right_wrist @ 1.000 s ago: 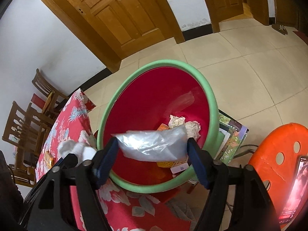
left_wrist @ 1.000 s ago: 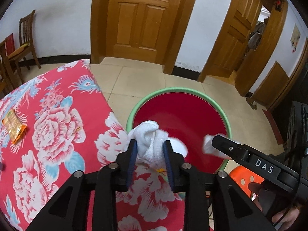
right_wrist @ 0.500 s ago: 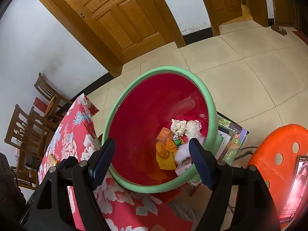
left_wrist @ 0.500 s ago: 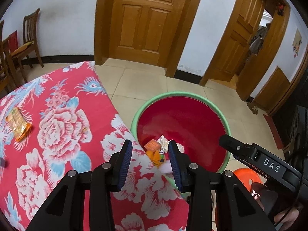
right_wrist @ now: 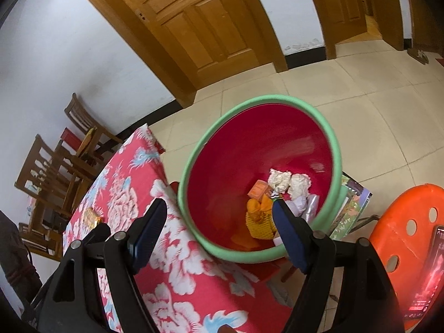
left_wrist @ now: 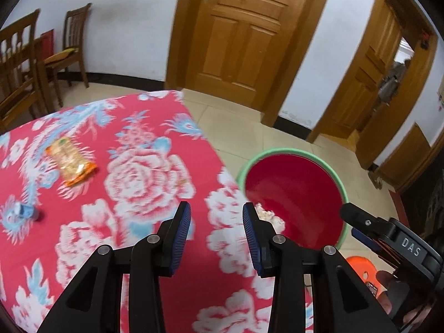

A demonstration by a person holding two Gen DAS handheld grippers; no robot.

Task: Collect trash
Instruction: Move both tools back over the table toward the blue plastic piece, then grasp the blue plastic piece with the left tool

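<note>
Both tongs gaping, floral tablecloth (left_wrist: pixel 144 183), tiled floor (right_wrist: pixel 374 105)

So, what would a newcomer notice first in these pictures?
Probably the red bin with a green rim, standing on the floor beside the table and holding crumpled tissues and wrappers. Next, the red floral tablecloth, where an orange snack wrapper lies flat.

Soft even daylight, motion-blurred, fisheye-curved edges.
</note>
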